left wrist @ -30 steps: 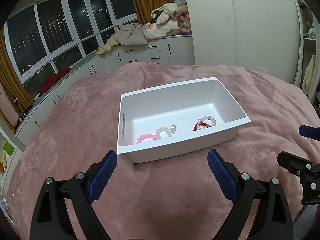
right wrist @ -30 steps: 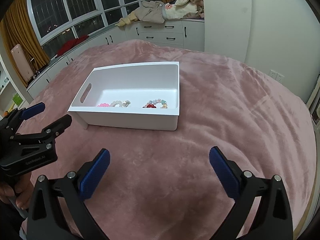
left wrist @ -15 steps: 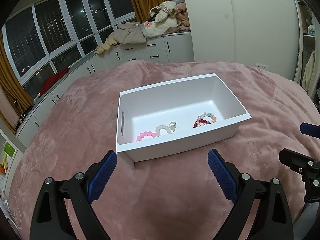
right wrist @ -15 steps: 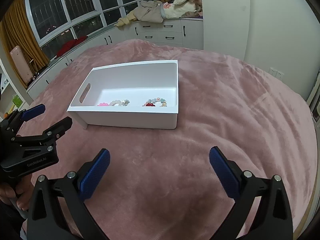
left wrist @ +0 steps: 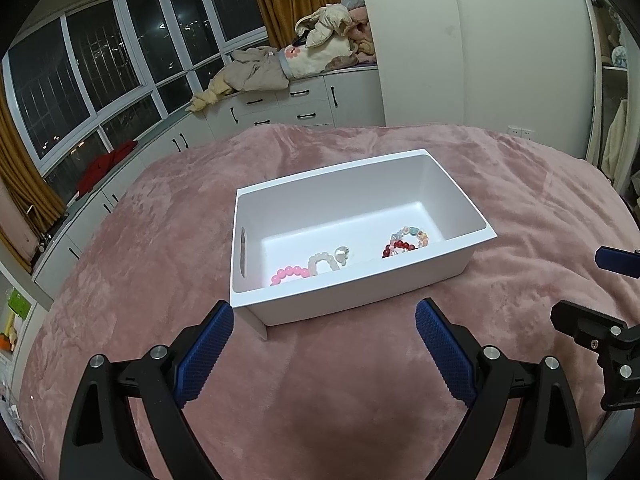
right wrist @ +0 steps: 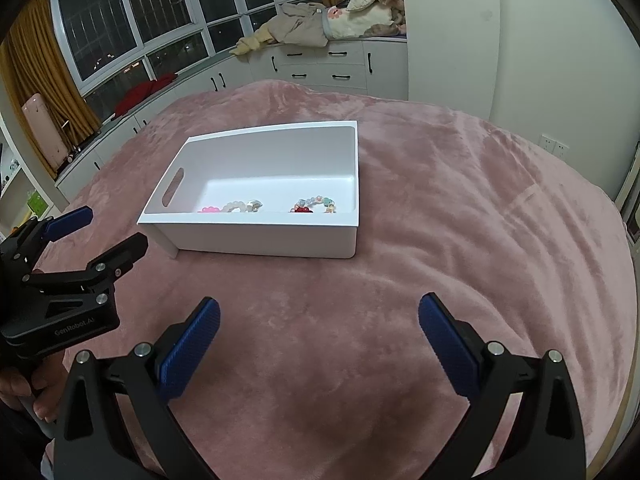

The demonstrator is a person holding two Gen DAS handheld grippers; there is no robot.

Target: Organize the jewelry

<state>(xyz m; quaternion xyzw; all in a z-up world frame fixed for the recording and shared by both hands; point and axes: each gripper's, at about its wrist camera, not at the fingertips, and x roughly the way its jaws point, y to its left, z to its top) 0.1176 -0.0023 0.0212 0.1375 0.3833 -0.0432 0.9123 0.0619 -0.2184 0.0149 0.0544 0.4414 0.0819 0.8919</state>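
Observation:
A white plastic bin [left wrist: 360,296] [right wrist: 260,240] stands on a pink blanket. Inside lie a pink and white bead bracelet [left wrist: 308,266] [right wrist: 232,207] and a red and multicolour bead bracelet [left wrist: 404,240] [right wrist: 314,204]. My left gripper [left wrist: 324,348] is open and empty, just in front of the bin's near wall; it also shows in the right wrist view [right wrist: 100,228]. My right gripper [right wrist: 320,340] is open and empty, further back over the blanket; it also shows at the right edge of the left wrist view [left wrist: 600,292].
The pink blanket [right wrist: 440,240] covers a bed. White drawers and cabinets [left wrist: 296,108] run under the windows behind it, with piled clothes [left wrist: 312,56] on top. A white wardrobe [left wrist: 480,40] stands at the back right.
Both grippers have drifted slightly relative to the bin. Both stay open and empty. The bin and bracelets have not moved.

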